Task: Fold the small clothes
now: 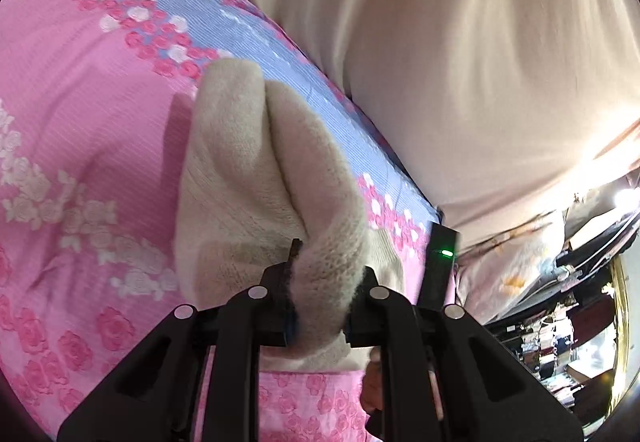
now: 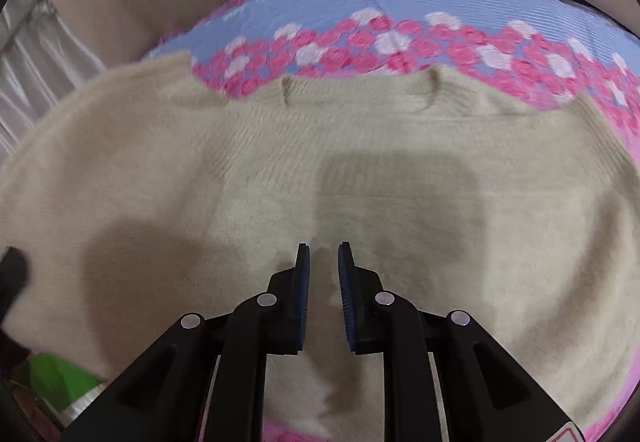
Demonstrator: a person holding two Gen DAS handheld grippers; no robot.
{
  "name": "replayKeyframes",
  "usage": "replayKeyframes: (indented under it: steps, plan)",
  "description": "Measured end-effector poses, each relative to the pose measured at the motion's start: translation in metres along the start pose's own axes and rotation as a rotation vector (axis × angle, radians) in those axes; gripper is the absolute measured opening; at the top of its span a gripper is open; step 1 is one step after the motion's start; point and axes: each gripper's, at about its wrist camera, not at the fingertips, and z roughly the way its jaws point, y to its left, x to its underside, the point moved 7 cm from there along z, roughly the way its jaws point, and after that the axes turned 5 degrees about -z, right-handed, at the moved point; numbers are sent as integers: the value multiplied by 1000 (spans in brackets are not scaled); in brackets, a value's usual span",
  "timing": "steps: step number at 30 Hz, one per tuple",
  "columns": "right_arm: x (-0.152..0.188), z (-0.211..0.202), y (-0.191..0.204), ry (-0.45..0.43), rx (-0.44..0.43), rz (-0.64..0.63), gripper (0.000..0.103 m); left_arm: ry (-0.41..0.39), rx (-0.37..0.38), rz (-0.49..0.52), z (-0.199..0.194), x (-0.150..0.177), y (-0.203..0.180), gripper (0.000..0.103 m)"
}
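Cream knit sweater (image 2: 360, 177) lies spread on the pink floral sheet (image 2: 400, 41). Left gripper (image 1: 320, 290) pinches a bunched fold of it, lifted off the sheet. Right gripper (image 2: 323, 274) hovers over the near middle, fingers slightly parted, gripping nothing.

Matte black on both, left claw (image 1: 320, 278) and right claw (image 2: 323, 262) alike: angular linkage arms with hollow cut-outs, round silver pivot pins at the joints, and blue ribbed pads (image 2: 346, 282) lining the inner finger faces.
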Motion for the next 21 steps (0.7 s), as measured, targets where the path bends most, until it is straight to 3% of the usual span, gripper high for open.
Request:
replayKeyframes:
  steps: [5,9,17,21]
  plan:
    - [19,-42,-51,-66,32,91,17,41,16,77,18,13,-36,15]
    - [39,-74,-94,-124,61,190,24,91,49,149,37,26,-72,14]
    - [84,-136,-173,-227,88,357,24,273,105,347,116,90,-155,14]
    - [103,-140,-189,-211,100,402,25,448,-3,427,175,147,-137,17]
